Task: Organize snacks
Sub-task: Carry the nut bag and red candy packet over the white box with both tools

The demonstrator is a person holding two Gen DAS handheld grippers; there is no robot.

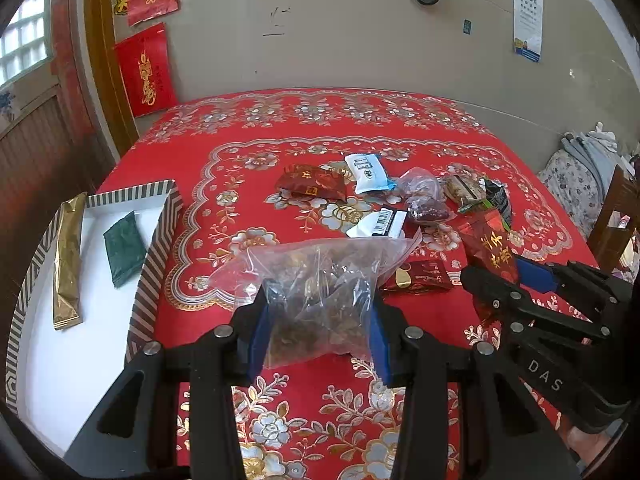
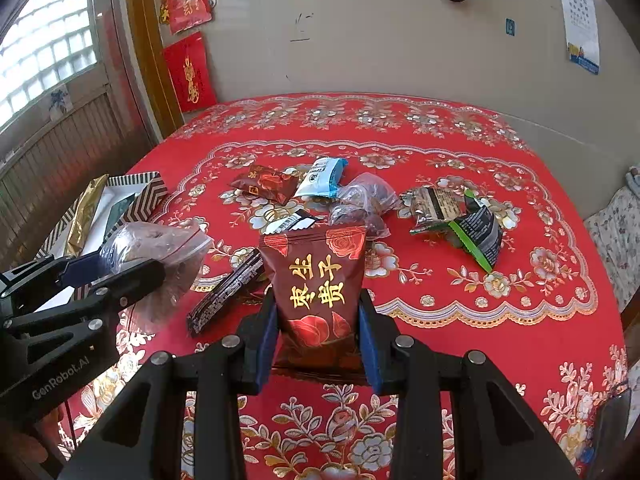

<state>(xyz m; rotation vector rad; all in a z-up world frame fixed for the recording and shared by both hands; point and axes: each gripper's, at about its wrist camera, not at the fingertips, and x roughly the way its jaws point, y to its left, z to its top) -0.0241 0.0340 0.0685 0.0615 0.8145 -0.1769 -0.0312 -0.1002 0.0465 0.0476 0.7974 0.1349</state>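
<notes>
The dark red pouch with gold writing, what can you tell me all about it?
The dark red foil pouch with gold characters looks shiny and crinkly, printed with red roses near its top corners and a bigger one below. Its sealed top edge is wavy. It stands upright above the red flowered tablecloth, pinched at its lower sides between the blue pads of the right hand-held gripper.

Red tablecloth (image 1: 400, 128) with gold and silver floral pattern, brown-and-white striped box (image 1: 154, 240), gold sachet (image 1: 68, 260), dark green packet (image 1: 124, 248), maroon pouch (image 2: 316, 288) with gold characters
</notes>
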